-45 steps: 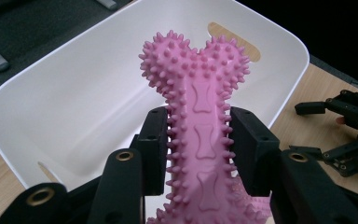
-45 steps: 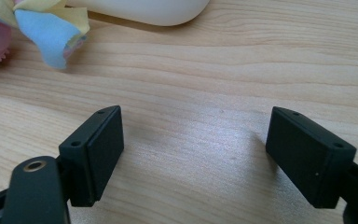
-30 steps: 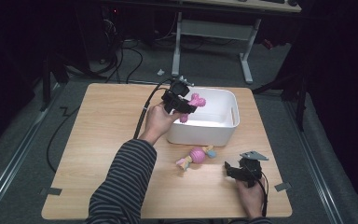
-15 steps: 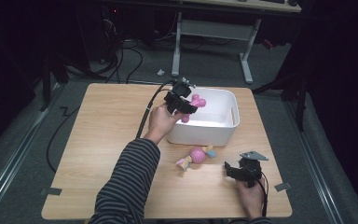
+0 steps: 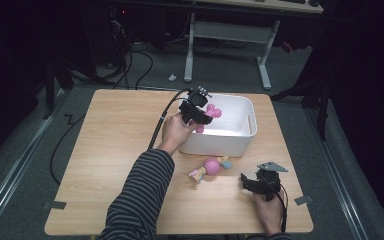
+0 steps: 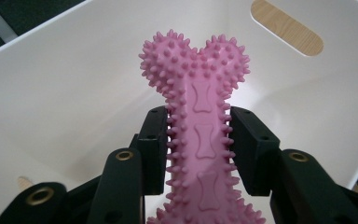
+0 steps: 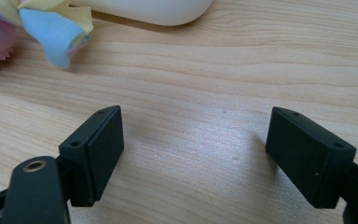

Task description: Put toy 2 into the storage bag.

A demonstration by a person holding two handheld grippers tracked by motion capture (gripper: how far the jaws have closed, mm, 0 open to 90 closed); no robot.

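The jaws of the left gripper (image 6: 200, 154) clamp the shaft of a pink, spiky rubber bone toy (image 6: 200, 116), which, as a second ago, hangs over the white plastic bin (image 5: 240, 142), so the drop seems imminent; no contents show in the bin. The right gripper (image 7: 193, 154) rests wide open on the wooden table (image 5: 110, 150), near a pink ball toy with pastel fabric ends (image 5: 211, 166).
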